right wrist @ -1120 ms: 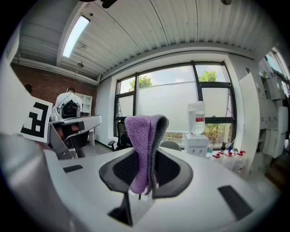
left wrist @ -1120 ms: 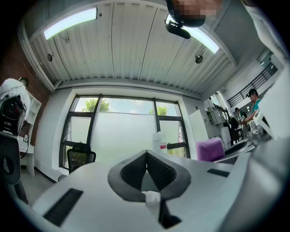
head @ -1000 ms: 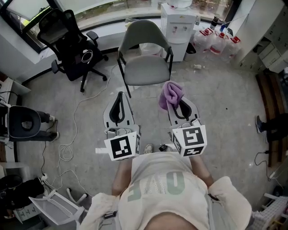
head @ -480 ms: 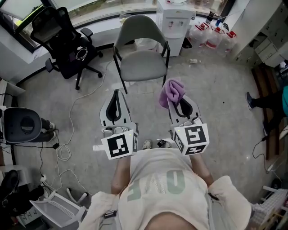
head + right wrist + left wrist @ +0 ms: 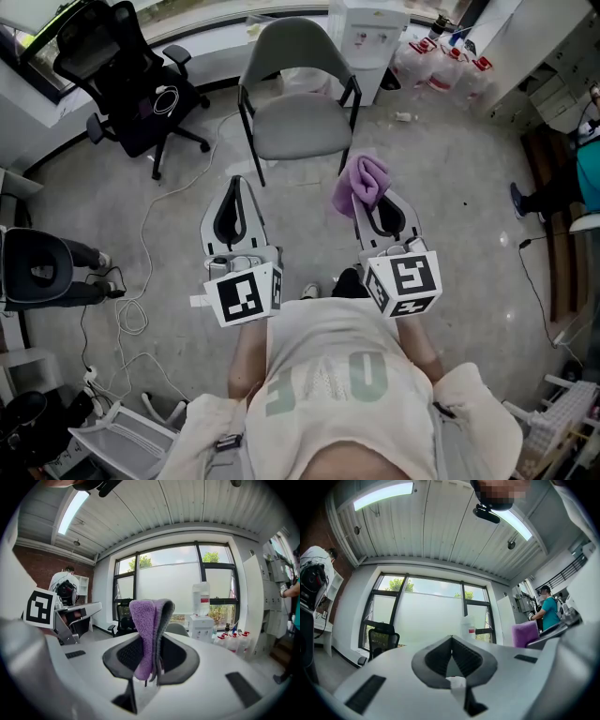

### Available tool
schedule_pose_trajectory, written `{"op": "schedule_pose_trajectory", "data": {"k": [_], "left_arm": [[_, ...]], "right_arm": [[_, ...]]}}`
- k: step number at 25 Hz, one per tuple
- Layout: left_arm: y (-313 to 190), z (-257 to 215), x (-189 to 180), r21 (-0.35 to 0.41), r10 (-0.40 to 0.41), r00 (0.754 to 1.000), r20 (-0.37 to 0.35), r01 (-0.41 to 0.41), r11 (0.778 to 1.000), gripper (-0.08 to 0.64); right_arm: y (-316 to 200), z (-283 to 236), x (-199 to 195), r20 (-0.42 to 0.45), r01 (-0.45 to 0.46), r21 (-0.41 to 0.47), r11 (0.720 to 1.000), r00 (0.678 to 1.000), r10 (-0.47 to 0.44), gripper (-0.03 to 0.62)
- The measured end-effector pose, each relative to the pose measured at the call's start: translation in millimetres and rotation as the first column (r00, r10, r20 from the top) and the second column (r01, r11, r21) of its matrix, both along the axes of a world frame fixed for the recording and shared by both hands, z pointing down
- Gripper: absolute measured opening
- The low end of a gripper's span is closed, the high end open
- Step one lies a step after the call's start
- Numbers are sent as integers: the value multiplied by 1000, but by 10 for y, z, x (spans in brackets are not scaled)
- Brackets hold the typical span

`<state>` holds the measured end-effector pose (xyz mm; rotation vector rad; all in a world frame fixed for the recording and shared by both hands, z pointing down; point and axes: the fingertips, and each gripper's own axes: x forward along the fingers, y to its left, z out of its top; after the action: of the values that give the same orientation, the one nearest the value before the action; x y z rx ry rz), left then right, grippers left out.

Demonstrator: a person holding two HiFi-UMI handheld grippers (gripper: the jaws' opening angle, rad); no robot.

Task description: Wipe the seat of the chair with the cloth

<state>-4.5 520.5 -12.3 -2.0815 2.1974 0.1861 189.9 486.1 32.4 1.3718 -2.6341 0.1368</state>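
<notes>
A grey chair (image 5: 292, 124) with a black frame stands on the floor ahead of me, its seat bare. My right gripper (image 5: 361, 197) is shut on a purple cloth (image 5: 361, 183), folded and sticking up past the jaw tips (image 5: 149, 630). It hovers a short way in front of the seat's right front corner. My left gripper (image 5: 234, 185) is shut with nothing between its jaws (image 5: 451, 641), level with the right one and in front of the seat's left front leg. In the right gripper view the chair's back (image 5: 177, 629) peeks out behind the cloth.
A black office chair (image 5: 117, 80) stands to the left, with a white cable (image 5: 141, 272) trailing over the floor. A white water dispenser (image 5: 367, 33) and bottles (image 5: 441, 70) stand behind the grey chair. A person in teal (image 5: 586, 155) stands at the right edge.
The view has shifted forward and both grippers have come slightly closer to the grey chair. The cloth stays clamped in the right gripper. The person at the right has come further into view.
</notes>
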Motion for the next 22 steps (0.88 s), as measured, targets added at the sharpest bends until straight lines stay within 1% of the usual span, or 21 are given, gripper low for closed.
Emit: {"op": "schedule_pose_trajectory", "data": {"k": [5,8,12,17,19,22], "left_arm": [[-159,56,-192,4,-9,1000,-3,9,1000,12],[-331,57,-189,3,1,1000,9,-1,1000,12],[-673,68,-123,-14,23,999,24,-23,1000,12],[-1312,177,-13,-40,46,998,51,-44,998,12],[-1639,252,-13,-56,45,997,61,-42,998,12],[-2210,281,-122,-76,17,997,69,-11,997,12]], "right_arm": [[-128,58,26,12,-34,0,999,999,34,87],[-302,79,76,27,-56,-10,998,998,57,87],[-623,92,93,42,-62,-13,998,997,62,87],[-1317,255,108,64,-54,-29,998,996,56,87],[-1712,358,96,70,-50,-42,998,996,53,87],[-2397,402,5,79,-34,-57,998,996,38,87]]}}
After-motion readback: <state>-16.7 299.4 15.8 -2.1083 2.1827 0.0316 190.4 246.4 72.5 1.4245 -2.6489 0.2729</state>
